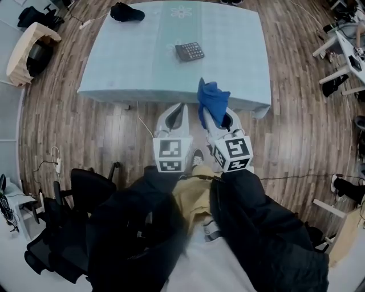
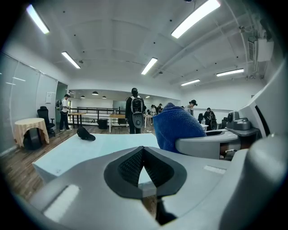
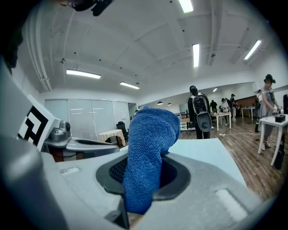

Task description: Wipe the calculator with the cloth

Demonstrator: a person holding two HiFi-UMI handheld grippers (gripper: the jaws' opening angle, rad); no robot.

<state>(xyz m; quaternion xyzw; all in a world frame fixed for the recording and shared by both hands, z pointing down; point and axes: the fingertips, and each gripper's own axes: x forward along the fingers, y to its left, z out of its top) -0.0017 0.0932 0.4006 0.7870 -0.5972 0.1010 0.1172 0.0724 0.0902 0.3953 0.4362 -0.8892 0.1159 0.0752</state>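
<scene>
Underfoot, a brown wood-plank floor [image 1: 85, 131] runs all round a broad rectangular desk under a pale blue-green cover [image 1: 142, 63], the largest thing in front of the person. At its near edge the person holds two white two-jaw tools with marker cubes at the back, both aimed forward at the desk.

The left tool [image 1: 175, 117] has its dark pads drawn together at the tips with nothing between them. It sits short of the desk's edge, over the floor. The right tool [image 1: 223, 122], just beside it, is clenched on a bright blue terry cloth [image 1: 212, 101]. The cloth stands up out of the jaws in a loose fold, and its top reaches as far as the desk's near edge.

A black cap [image 1: 126, 11] lies at the far left part of the desk, well apart from everything else.

Smallest is the dark, flat calculator with rows of keys [image 1: 189, 51], lying face up on the desk towards its far side. It sits ahead of both tools, well apart from them, and a little to the left of the cloth-bearing right tool. Its long axis runs roughly across the desk, slightly skewed.

As I judge it, wiping hasn't begun. The right tool must carry the cloth forward and a touch leftward to land on the keys, and the empty left tool is placed to steady the calculator's near-left side.
</scene>
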